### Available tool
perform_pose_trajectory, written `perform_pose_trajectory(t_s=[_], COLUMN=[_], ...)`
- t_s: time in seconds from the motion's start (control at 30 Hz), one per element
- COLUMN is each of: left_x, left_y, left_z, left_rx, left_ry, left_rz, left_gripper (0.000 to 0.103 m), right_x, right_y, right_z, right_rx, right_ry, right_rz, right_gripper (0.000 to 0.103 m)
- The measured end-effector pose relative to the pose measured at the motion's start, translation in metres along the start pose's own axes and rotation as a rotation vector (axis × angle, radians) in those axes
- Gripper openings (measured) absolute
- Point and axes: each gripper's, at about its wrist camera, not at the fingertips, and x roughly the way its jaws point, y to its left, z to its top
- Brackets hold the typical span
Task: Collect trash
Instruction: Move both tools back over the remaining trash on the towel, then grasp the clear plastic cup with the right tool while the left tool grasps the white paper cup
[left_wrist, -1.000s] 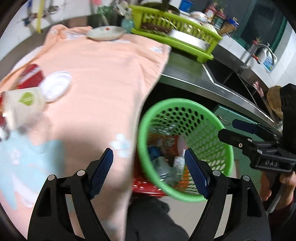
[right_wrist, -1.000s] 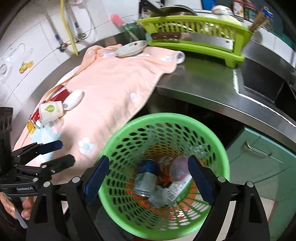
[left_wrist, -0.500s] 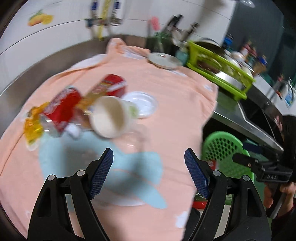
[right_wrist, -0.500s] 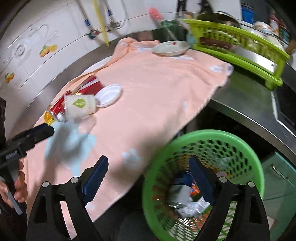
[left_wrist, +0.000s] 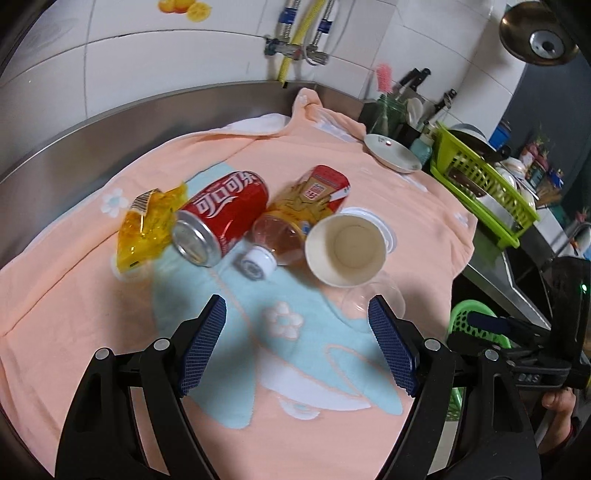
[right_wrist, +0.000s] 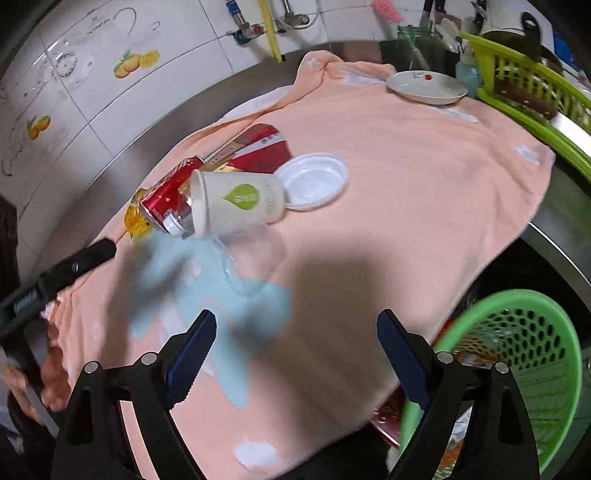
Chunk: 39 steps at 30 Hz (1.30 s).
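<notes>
Trash lies in a heap on the peach towel (left_wrist: 369, 177): a red cola can (left_wrist: 221, 218), a yellow wrapper (left_wrist: 147, 225), a plastic bottle (left_wrist: 280, 232) with a white cap, a red snack packet (left_wrist: 325, 184), a tipped paper cup (left_wrist: 345, 251), a white lid (right_wrist: 312, 181) and a clear plastic cup (right_wrist: 251, 258). My left gripper (left_wrist: 295, 306) hovers open just short of the heap, holding nothing. My right gripper (right_wrist: 295, 321) is open and empty too, above the towel, near the clear cup. The green basket (right_wrist: 517, 354), with trash inside, stands low at the right.
A white plate (right_wrist: 424, 86) rests on the towel's far end. A green dish rack (right_wrist: 535, 85) with dishes stands beyond it on the steel counter. A tiled wall with pipes runs behind. A hand holds the other gripper at each view's edge.
Both grippers swung left from above the green basket to over the towel and the trash heap. Both stayed open and empty. The basket slid to the right edge of each view.
</notes>
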Motion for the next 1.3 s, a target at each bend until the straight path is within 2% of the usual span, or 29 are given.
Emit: perform_pose_trajectory(t_s=[0.07,0.37,0.67,0.8,1.03,1.3], left_x=[-0.001,-0.005,-0.005,-0.003,0.005,0.028], left_y=[0.007,0.04,0.06,0.061,0.047,0.012], left_z=[-0.001,-0.007,-0.012,-0.012,-0.009,-0.008], left_rx=[-0.017,-0.067,-0.093,-0.088,-0.058,0.003], left_ry=[-0.004,-0.01,-0.007,-0.004,0.005,0.049], left_rz=[-0.008,-0.018,-0.027,-0.028,-0.043,-0.068], left_gripper=[0.079,0.079,0.079,0.079,0.079,0.081], right_x=[0.008,0.056,0.092,0.101,0.089,0.063], right_y=[0.012,0.072,0.081,0.069,0.054,0.036], right_z=[0.006,0.013,0.029,0.032,0.026,0.012], right_rx=[-0.003,-0.088,-0.047,-0.01,0.0,0.002], right_ry=[0.007,-0.015,-0.025,-0.006,-0.02,-0.034], right_rz=[-0.009,-0.173,-0.285,-0.285,-0.239,-0.188], right_gripper=[0.086,0.086,0.085,0.068,0.067,0.065])
